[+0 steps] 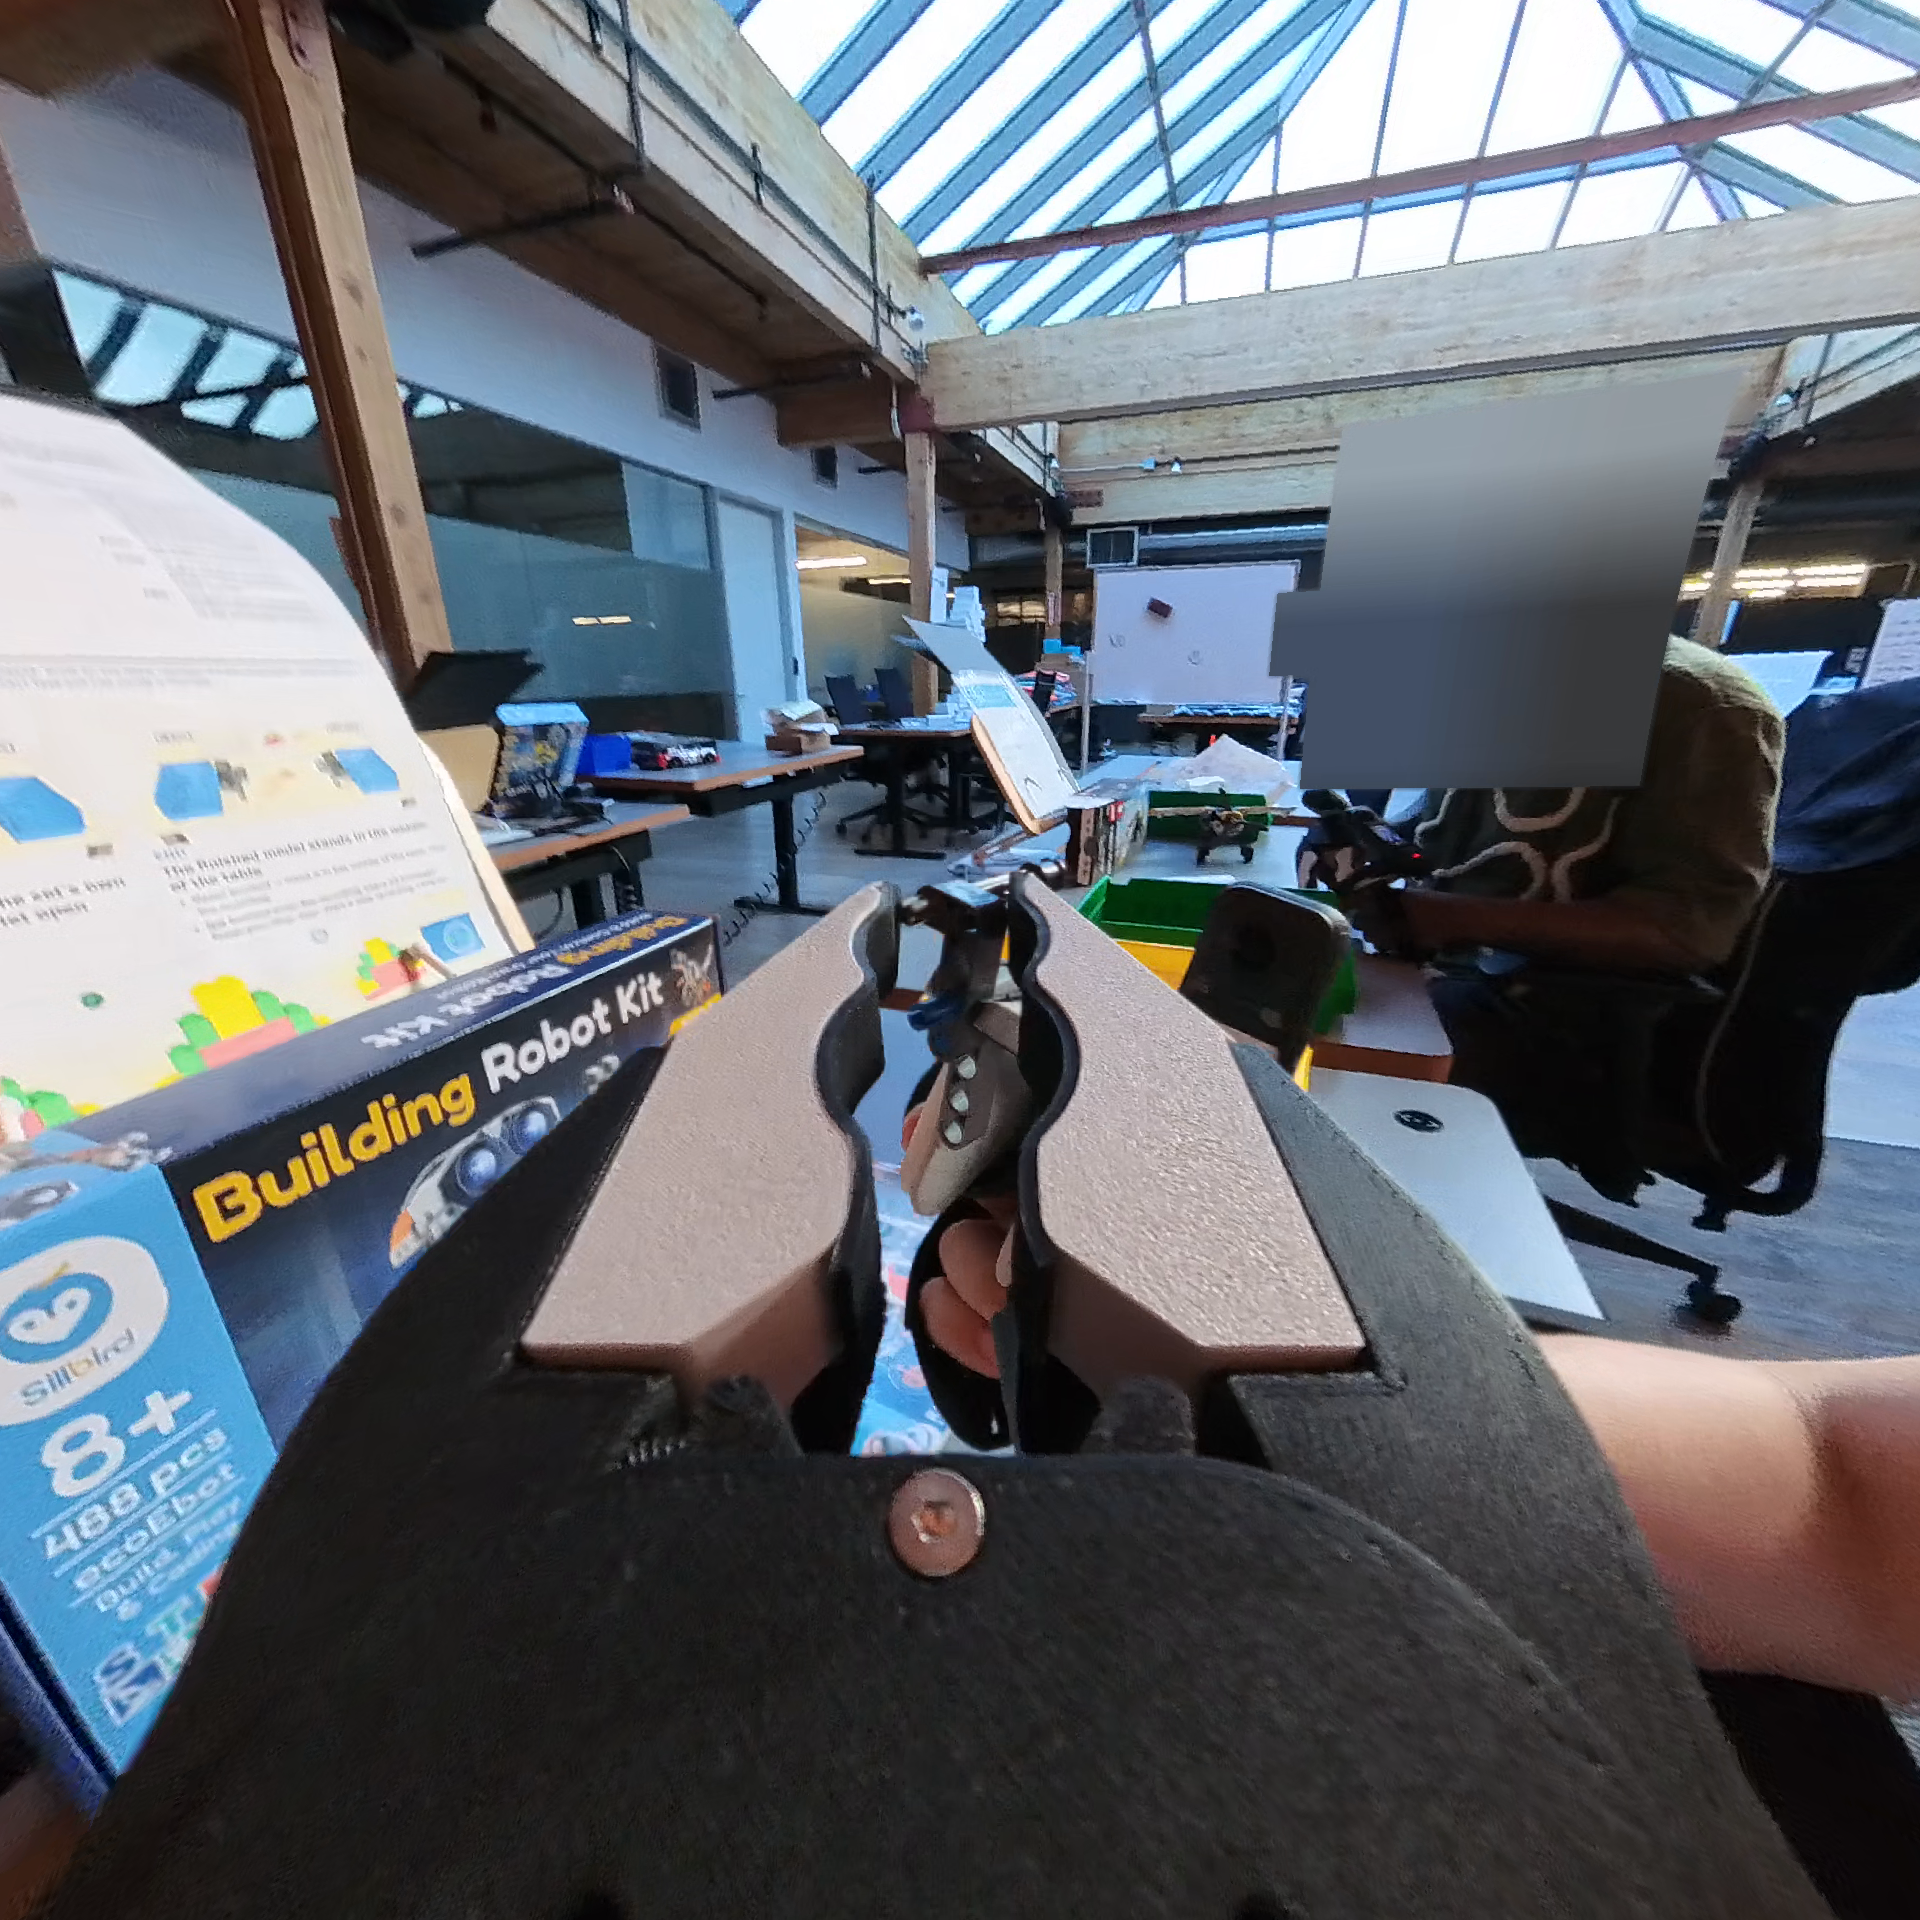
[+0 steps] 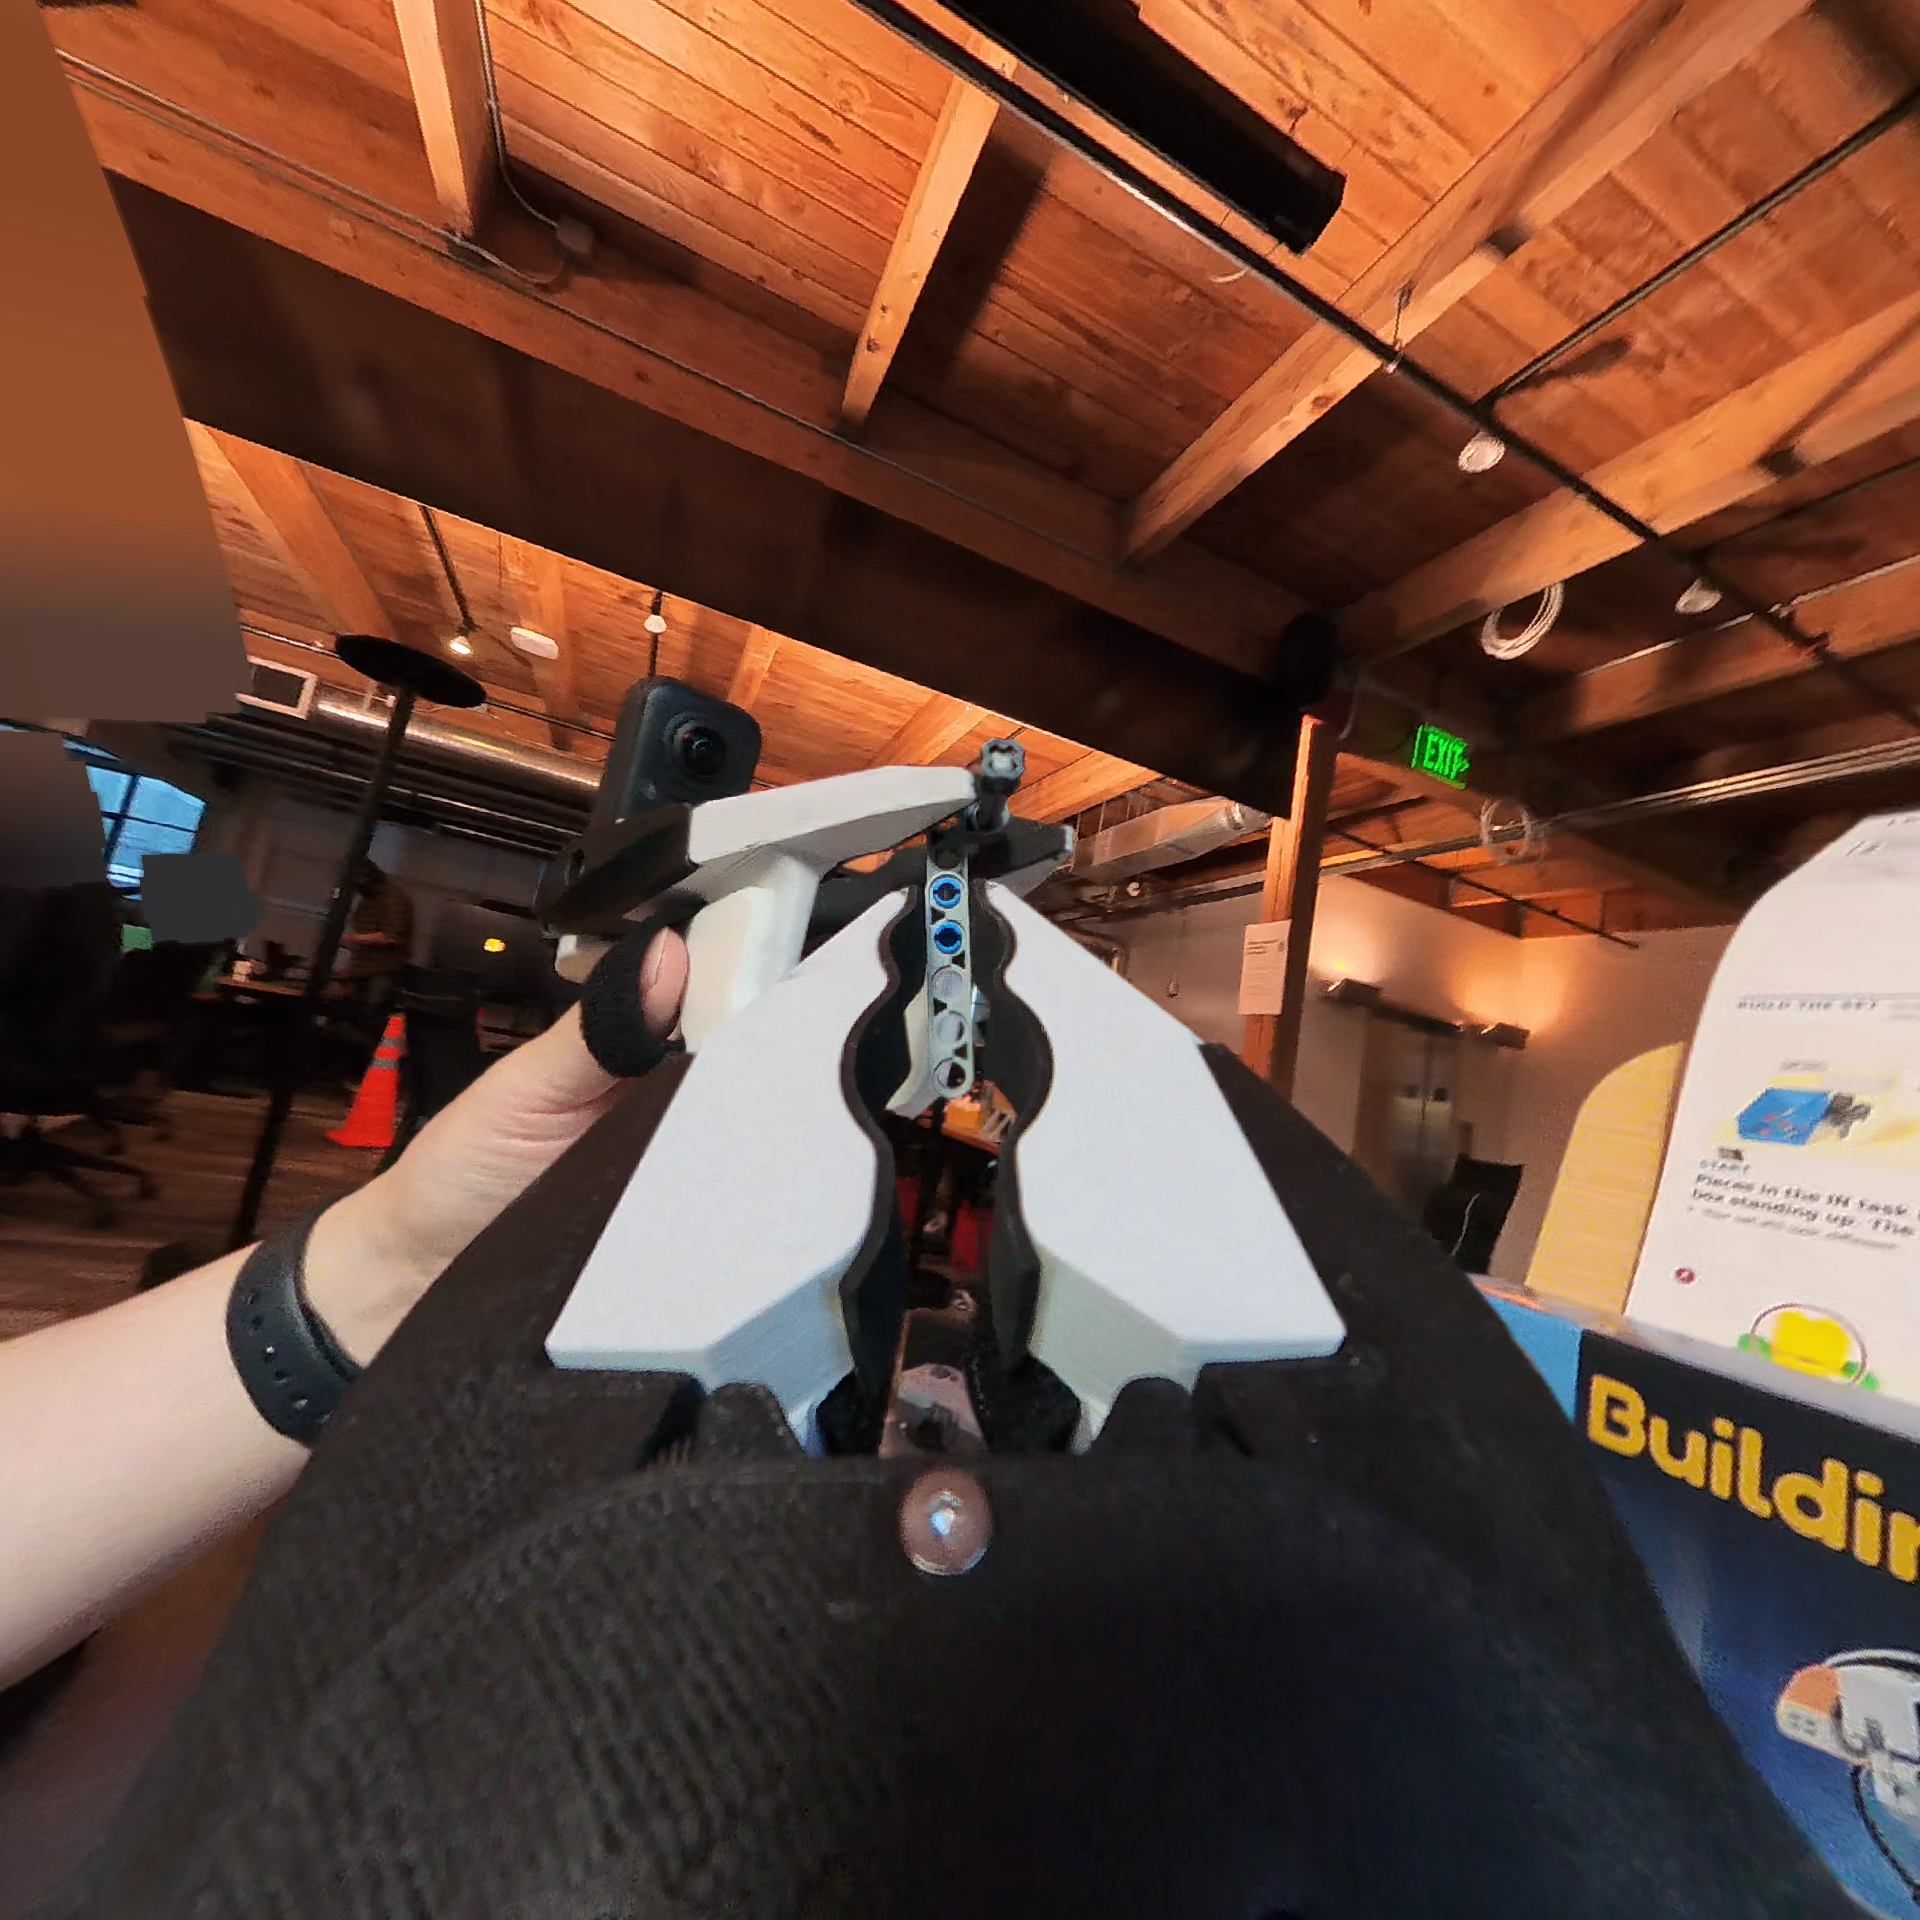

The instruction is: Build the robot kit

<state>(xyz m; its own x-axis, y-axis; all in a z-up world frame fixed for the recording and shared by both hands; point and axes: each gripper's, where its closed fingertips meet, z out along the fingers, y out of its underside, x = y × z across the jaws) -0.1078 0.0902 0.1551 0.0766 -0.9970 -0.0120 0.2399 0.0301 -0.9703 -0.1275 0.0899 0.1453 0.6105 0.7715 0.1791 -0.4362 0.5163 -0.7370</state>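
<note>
A small assembly of plastic building pieces is held up in the air between the two grippers, well above the table. In the right wrist view the right gripper [image 2: 951,935] is seen clenched on a grey perforated beam [image 2: 948,997], which stands nearly upright between the white fingers, its two upper holes filled by blue pins [image 2: 944,914]. At twelve o'clock from the beam a dark axle [image 2: 997,790] sticks up, and there the left gripper [image 2: 987,821], seen from outside with its camera [image 2: 681,753] at ten o'clock, is closed on the dark top end of the assembly. In the left wrist view the same left gripper [image 1: 951,914] is shown with its tan fingers drawn close together at the tips around a dark connector [image 1: 961,909]; the grey beam [image 1: 961,1101] hangs below toward six o'clock, and the other gripper's finger is seen just behind it. A printed toy box [image 1: 416,1132] lies at nine o'clock, with an instruction sheet [image 1: 187,748] propped behind it at ten o'clock. Green and yellow bins [image 1: 1143,914] sit on the table at two o'clock, and a seated person [image 1: 1621,852] is farther off at three o'clock. The assembly is judged to be light and stiff, but smooth, and its press-fit joints could be pulled apart or twisted by sideways force. It is best taken by the flat faces of the beam, below the pins, with the thin axle left free of load.
</note>
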